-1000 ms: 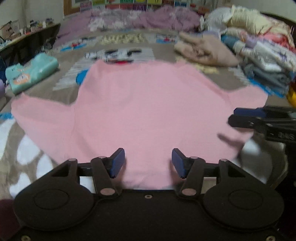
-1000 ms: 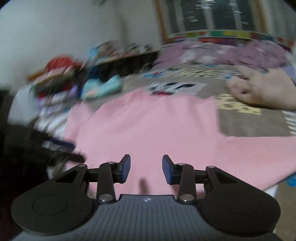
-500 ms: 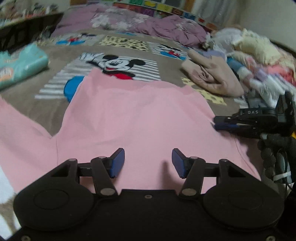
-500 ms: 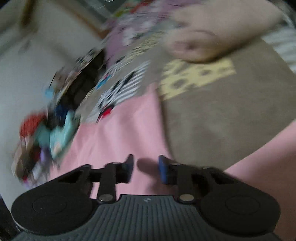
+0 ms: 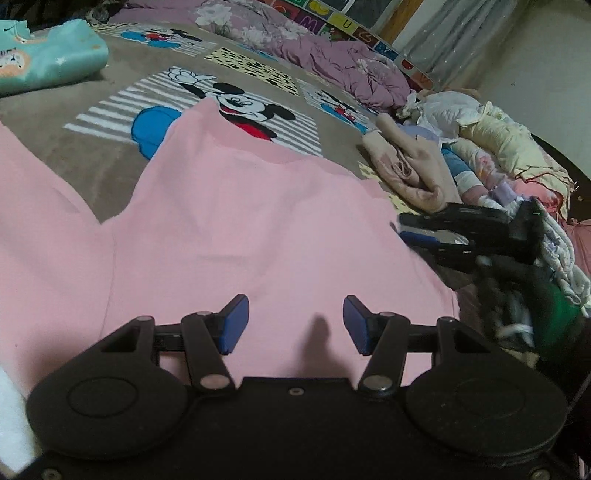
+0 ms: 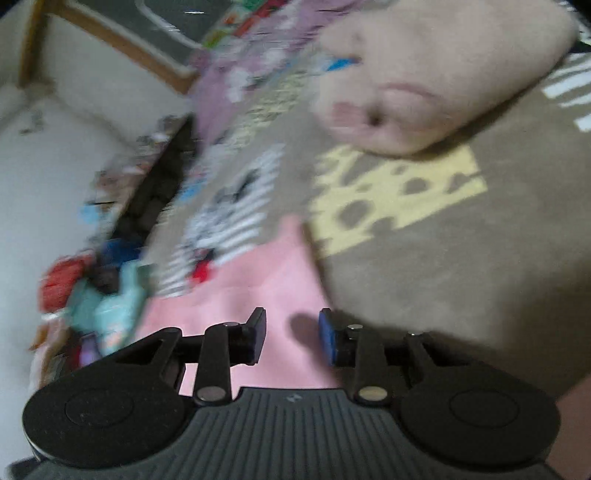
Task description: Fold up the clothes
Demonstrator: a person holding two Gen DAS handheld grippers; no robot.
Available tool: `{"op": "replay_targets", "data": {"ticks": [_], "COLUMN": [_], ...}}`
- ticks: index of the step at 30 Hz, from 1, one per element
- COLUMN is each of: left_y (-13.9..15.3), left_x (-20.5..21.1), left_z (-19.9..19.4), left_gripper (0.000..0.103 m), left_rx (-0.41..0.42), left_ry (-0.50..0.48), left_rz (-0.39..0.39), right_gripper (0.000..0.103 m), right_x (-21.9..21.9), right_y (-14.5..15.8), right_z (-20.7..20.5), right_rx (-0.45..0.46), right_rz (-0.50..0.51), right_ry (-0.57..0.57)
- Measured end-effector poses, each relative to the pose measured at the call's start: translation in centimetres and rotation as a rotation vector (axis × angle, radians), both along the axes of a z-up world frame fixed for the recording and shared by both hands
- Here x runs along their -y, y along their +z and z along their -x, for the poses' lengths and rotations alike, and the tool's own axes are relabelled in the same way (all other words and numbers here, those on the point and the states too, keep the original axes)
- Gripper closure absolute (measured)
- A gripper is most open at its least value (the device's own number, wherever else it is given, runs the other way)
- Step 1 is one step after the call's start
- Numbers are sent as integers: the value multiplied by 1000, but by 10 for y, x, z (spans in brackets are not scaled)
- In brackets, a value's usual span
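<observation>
Spread flat across the middle of the left wrist view: a plain pink knit garment (image 5: 236, 229), smooth and matte, one sleeve reaching off to the left edge of the frame. Lying on a brown plush bedspread (image 5: 74, 107) printed with a cartoon mouse panel (image 5: 243, 107) on grey and white stripes, plus yellow spotted patches. At the bottom of the frame, the left gripper (image 5: 295, 325), black arms with blue pads, jaws apart over the pink cloth, holding nothing. At centre right, the right gripper (image 5: 417, 236) by the garment's right edge; in its own blurred view (image 6: 291, 334) jaws apart above the cloth's edge. Upper right, a crumpled beige fleece garment (image 5: 410, 166); beyond it a heap of pastel laundry (image 5: 491, 147). Upper left, a folded teal top (image 5: 48, 59). Along the top, letter tiles reading "M" and "U" (image 5: 325, 18).
</observation>
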State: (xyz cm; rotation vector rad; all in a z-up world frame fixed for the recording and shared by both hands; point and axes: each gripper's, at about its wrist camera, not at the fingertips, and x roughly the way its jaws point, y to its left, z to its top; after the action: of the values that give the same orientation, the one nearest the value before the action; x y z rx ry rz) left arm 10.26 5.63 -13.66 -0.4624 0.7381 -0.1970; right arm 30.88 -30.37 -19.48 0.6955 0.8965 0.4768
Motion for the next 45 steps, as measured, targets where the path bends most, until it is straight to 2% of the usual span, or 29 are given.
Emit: {"op": "replay_targets", "data": {"ticks": [2, 5, 10, 13, 15, 18, 20, 23, 24, 25, 28, 30, 36, 37, 40, 41, 45], "left_y": [0, -1, 0, 0, 0, -1, -2, 0, 2, 6, 27, 41, 48, 48, 53, 57, 85], "left_x": [-4, -9, -10, -8, -5, -3, -3, -8, -10, -13, -31, -47, -103, -115, -149, -157, -172], "left_z": [1, 2, 3, 3, 3, 3, 2, 4, 4, 5, 2, -10, -62, -61, -33, -22, 23], "left_gripper": [47, 47, 47, 47, 46, 46, 46, 46, 46, 46, 46, 46, 46, 46, 46, 46, 46], "left_rx": [-2, -5, -3, -5, -4, -4, -4, 8, 17, 30, 93, 119, 77, 78, 103, 112, 172], "left_ry": [0, 0, -8, -22, -33, -41, -38, -24, -12, 2, 49, 88, 199, 231, 317, 339, 375], "left_rz": [24, 54, 66, 62, 57, 50, 51, 63, 68, 77, 92, 94, 73, 92, 133, 121, -12], "right_gripper": [80, 76, 75, 74, 76, 76, 76, 65, 48, 37, 37, 39, 57, 60, 60, 60, 60], "right_x": [10, 14, 0, -20, -27, -20, -21, -24, -24, -24, -20, -21, -29, -29, -25, -25, -43], "right_y": [-4, 6, 23, 18, 8, 2, 4, 20, 24, 26, 22, 22, 21, 22, 32, 38, 61], "right_z": [-10, -13, -23, -35, -47, -57, -61, -53, -49, -46, -42, -37, -33, -32, -22, -14, 25], "right_rx": [-31, -7, 67, 49, 16, -30, -20, 50, 69, 83, 66, 87, 88, 85, 123, 153, 271], "right_rz": [-37, -11, -31, -6, 2, -21, 6, 63, 95, 125, 133, 152, 163, 163, 168, 182, 225], "right_ry": [-63, -75, -22, 23, 0, -108, -123, -104, -105, -111, -84, -48, -1, -11, -29, -30, 28]}}
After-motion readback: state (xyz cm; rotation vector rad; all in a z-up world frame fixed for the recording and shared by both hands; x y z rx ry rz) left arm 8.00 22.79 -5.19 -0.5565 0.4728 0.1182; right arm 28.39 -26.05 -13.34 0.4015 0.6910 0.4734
